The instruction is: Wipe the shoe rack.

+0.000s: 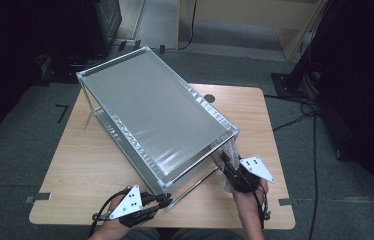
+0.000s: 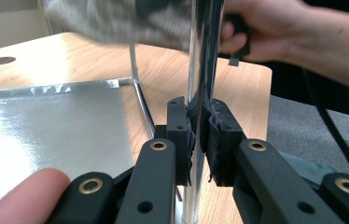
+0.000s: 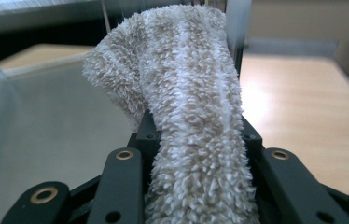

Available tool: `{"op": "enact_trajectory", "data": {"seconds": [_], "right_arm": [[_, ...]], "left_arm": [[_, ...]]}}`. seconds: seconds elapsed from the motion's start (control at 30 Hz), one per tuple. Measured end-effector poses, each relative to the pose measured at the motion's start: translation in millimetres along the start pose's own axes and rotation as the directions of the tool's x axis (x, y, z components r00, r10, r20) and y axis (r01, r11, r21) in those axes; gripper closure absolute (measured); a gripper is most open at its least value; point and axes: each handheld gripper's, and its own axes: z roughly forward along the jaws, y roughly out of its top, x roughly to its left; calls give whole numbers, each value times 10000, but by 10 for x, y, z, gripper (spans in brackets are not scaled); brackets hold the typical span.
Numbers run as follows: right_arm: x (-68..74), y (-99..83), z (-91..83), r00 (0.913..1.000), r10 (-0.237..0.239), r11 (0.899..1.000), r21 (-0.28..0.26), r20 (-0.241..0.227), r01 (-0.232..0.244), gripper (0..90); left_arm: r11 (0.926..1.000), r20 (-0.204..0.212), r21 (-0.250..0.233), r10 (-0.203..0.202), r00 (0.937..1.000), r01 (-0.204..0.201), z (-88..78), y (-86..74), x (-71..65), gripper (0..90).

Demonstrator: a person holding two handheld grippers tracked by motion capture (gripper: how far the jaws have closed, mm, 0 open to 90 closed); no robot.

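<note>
Flanking the towel (image 3: 196,116): shelf post (image 2: 203,56), tabletop (image 3: 298,102).

Wooden table (image 1: 90,165), grey carpet (image 1: 20,150)

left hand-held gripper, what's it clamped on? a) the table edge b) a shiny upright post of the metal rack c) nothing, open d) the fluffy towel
b: in the left gripper view the left hand-held gripper has its pads pressed on both sides of the chrome post of the rack.
</note>
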Motion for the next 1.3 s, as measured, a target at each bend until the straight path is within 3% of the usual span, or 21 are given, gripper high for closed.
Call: {"op": "enact_trajectory", "data": {"seconds": [0.13,0.4,0.47,0.7,0.9,1.03,1.13,1.23,1.3], "right_arm": [[37,153,-144,10000,-28,9994,-338,-19,27,648],[24,123,-174,10000,30,9998,-219,91,-28,649],[11,56,-114,9999,96,9999,99,-110,-94,648],[4,-202,139,9999,-96,9953,962,31,92,648],[34,-512,470,9990,-442,9676,2485,-54,442,648],[159,-594,526,9972,-587,9591,2747,-454,690,650],[321,-624,502,9914,-723,9532,2852,-1090,1009,651],[555,-682,463,9792,-948,9475,2855,-1793,1440,652],[747,-731,419,9636,-1015,9439,2821,-2472,1717,653]], "left_arm": [[10000,19,13,17,10000,-17,1,1,-2,813],[10000,17,7,-4,10000,4,11,2,-5,813],[10000,6,18,1,10000,-1,13,3,-7,813],[10000,15,9,-9,10000,9,17,3,-8,813],[10000,21,2,-15,10000,15,24,4,-16,813],[10000,35,-14,-2,10000,2,26,3,-13,814],[10000,22,-16,-2,10000,2,27,3,-14,815],[10000,3,-4,-8,10000,8,27,4,-17,815],[10000,-2,-3,-9,10000,9,27,4,-18,815]]}}
